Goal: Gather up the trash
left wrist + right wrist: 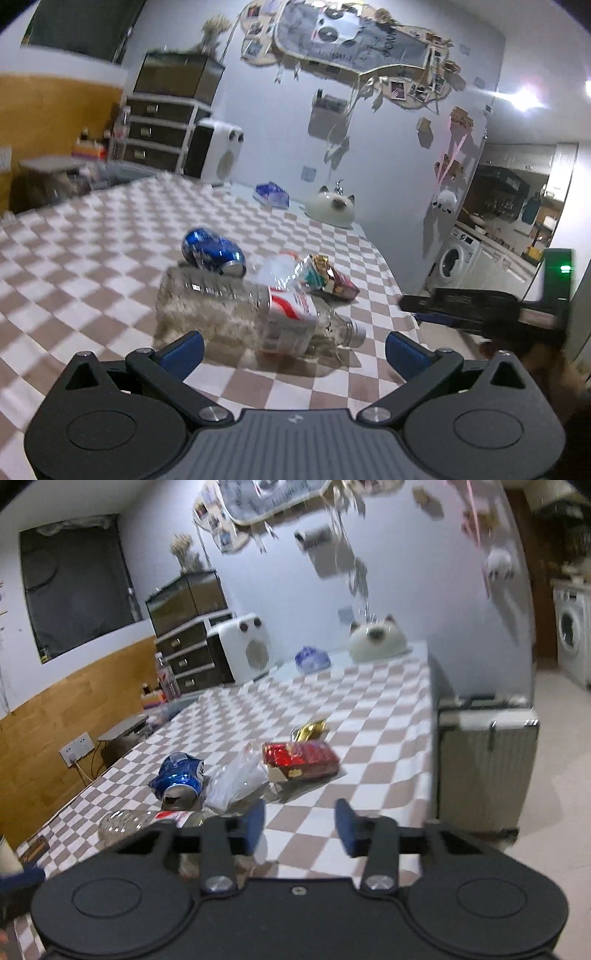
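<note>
- Left gripper (293, 349) released, its fingers either side of a clear bottle (251, 314) lying on the table (92, 258).
- Right gripper (299, 825) released, above the table edge, near the can (181, 779) and red pack (301, 758).

Setting: lived-in home.
Surface: tabletop (388, 709) under checkered cloth.
Laundry: washing machine (452, 263) in adjoining kitchen area.
Storage: drawer unit (162, 129) against wall.
Decor: photo collage (354, 48) on wall.
Luggage: suitcase (484, 768) on floor.
</note>
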Tool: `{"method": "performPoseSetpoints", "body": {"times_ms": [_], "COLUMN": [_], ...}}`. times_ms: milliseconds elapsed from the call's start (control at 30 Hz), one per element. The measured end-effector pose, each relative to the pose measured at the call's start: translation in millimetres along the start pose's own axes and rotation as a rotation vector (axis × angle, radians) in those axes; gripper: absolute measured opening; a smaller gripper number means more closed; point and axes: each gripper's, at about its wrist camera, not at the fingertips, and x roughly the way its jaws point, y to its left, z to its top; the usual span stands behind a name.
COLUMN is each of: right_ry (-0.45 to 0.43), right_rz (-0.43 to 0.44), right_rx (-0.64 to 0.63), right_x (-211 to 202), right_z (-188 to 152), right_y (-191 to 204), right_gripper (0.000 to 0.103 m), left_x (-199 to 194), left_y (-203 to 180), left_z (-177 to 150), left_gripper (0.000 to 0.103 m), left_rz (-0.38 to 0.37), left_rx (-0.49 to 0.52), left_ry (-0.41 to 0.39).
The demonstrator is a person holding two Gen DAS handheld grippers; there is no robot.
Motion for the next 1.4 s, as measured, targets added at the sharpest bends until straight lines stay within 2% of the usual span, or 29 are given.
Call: {"method": "performPoseSetpoints", "body": {"times_ms": [67, 233, 333, 467, 700, 767, 967, 1100, 1167, 1267, 1400], "right_ry": [0.025, 0.078, 0.149, 0.179, 0.209, 0.207, 0.191, 0.194, 0.195, 0.196, 0.160], "right_rz": [-0.002, 0.012, 0.096, 0.203, 0.389, 0.417, 0.440, 0.424, 0.412, 0.377, 0.301], "right_rx": [0.014, 0.008, 0.012, -0.085, -0.153, -0.175, -0.206, -0.200, -0.208, -0.218, -0.218], "right_x": [21.6, 63.7, 75.1, 59.2, 27.5, 24.6, 20.3, 23.3, 24.8, 26.7, 31.3], "right_z": [1.8, -2.1, -8.5, -21.7, -44.2, -48.3, -53.7, -52.4, -51.4, -48.8, -35.2], "right_y": [1.2, 0.2, -0.7, 13.7, 52.4, 65.0, 74.4, 69.9, 65.9, 61.2, 49.4], "right_gripper": [0.033, 0.032, 0.028, 0.026, 0.025, 0.025, 0.025, 0.025, 0.025, 0.025, 0.025], "left_x": [7.4, 23.0, 28.1, 30.9, 37.4, 43.2, 67.5, 83.8, 88.4, 90.9, 89.5], "left_y": [6.0, 14.6, 19.3, 26.2, 29.1, 31.5, 47.3, 56.5, 59.4, 60.8, 62.9], "left_z": [-0.8, -2.7, -3.4, -1.6, 12.2, 14.0, 7.9, 1.3, -2.9, -4.6, -7.0], "left_gripper": [0.102, 0.098, 0.098, 0.098, 0.098, 0.097, 0.093, 0.091, 0.087, 0.081, 0.081], "left_rz": [-0.018, -0.060, -0.065, -0.020, 0.027, 0.047, 0.077, 0.004, -0.031, -0.065, -0.075], "left_rx": [-0.040, -0.110, -0.128, -0.145, -0.139, -0.146, -0.235, -0.330, -0.361, -0.378, -0.386], "left_ry": [0.014, 0.035, 0.038, 0.048, 0.070, 0.087, 0.128, 0.152, 0.145, 0.142, 0.124]}}
